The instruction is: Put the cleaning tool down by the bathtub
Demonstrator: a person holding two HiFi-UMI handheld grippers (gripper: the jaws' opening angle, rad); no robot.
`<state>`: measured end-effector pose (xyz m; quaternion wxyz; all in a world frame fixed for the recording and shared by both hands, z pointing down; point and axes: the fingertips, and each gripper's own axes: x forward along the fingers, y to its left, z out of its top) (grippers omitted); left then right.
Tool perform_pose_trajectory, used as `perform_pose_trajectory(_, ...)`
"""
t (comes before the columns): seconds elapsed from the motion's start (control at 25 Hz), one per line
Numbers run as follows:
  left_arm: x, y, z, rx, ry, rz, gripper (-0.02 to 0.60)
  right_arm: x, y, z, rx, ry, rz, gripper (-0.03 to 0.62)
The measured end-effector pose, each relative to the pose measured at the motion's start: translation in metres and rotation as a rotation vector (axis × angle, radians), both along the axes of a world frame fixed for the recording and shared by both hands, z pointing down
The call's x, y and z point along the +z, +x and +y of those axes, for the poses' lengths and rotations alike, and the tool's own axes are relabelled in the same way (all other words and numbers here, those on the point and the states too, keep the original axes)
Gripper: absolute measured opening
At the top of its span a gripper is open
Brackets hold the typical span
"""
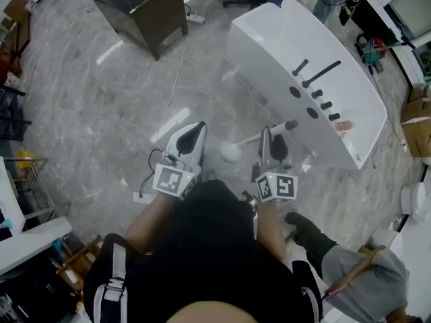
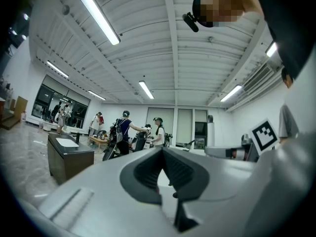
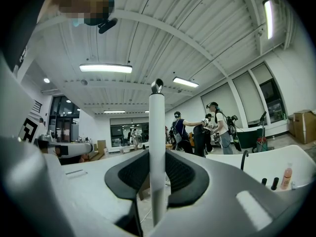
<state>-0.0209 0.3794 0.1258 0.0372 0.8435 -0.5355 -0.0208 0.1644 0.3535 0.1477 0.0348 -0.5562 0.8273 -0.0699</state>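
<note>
The cleaning tool is a white rod with a round white head at its left end and a dark tip toward the bathtub. My right gripper is shut on the rod, which hangs above the floor just in front of the tub's near side. In the right gripper view the rod stands upright between the pads of the right gripper. My left gripper is beside it to the left, shut with nothing in it; in its own view the left gripper has its pads meeting at the tip.
A dark cabinet with a white basin top stands at the far left. A cable and a power strip lie on the grey floor. Black taps and a small bottle sit on the tub's rim. Another person is at bottom right.
</note>
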Motion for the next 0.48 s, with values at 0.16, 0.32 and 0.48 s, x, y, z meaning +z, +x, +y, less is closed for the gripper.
perform_pose_trajectory(0.16, 0.007, 0.002, -0.027, 0.014, -0.016, 0.003, 0.008, 0.006, 0.003, -0.022, 0.018, -0.013, 0.005, 0.098)
perform_pose_trajectory(0.32, 0.014, 0.003, -0.059, 0.036, -0.022, 0.003, 0.007, 0.015, 0.003, -0.050, 0.030, -0.022, 0.015, 0.098)
perform_pose_trajectory(0.48, 0.018, -0.001, -0.097, 0.055, -0.037, 0.014, 0.008, 0.020, -0.003, -0.083, 0.047, -0.040, 0.020, 0.098)
